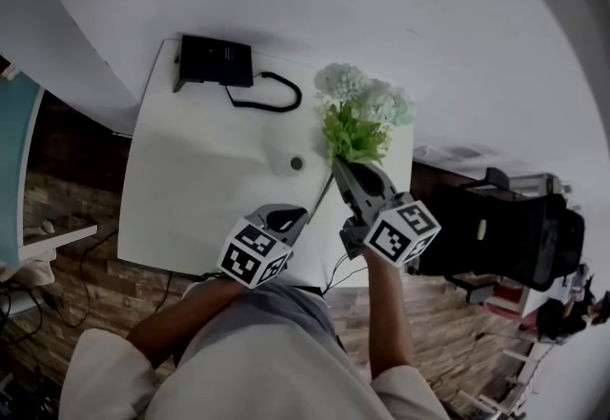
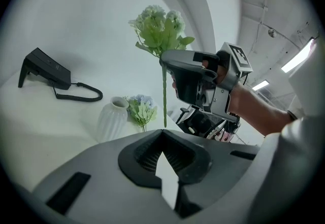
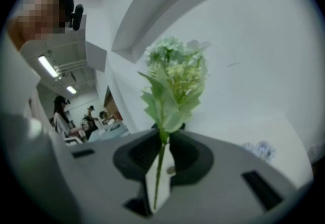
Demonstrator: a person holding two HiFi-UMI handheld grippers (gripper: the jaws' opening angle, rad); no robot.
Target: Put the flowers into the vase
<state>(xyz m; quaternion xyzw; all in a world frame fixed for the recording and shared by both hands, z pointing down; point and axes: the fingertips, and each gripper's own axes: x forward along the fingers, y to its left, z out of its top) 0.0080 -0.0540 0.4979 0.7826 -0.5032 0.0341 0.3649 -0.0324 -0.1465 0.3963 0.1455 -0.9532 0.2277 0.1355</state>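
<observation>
My right gripper [image 1: 339,164] is shut on the thin green stem of a white-and-green flower [image 1: 360,111], held in the air above the table's right part. In the left gripper view its stem [image 2: 164,101] hangs straight down from the right gripper [image 2: 170,63], the blooms [image 2: 161,29] above. The stem [image 3: 159,172] runs between the pads of the right gripper [image 3: 163,139]. A white ribbed vase [image 2: 112,119] stands on the table, seen from above as vase [image 1: 289,162]. A small bluish flower [image 2: 141,108] lies just right of it. My left gripper [image 1: 295,214] is shut and empty, near the front edge.
A black desk phone [image 1: 215,61] with a curly cord [image 1: 272,94] sits at the far left of the white table [image 1: 191,180]. A black chair [image 1: 505,232] stands off the table's right side. People are in the room's background in the right gripper view.
</observation>
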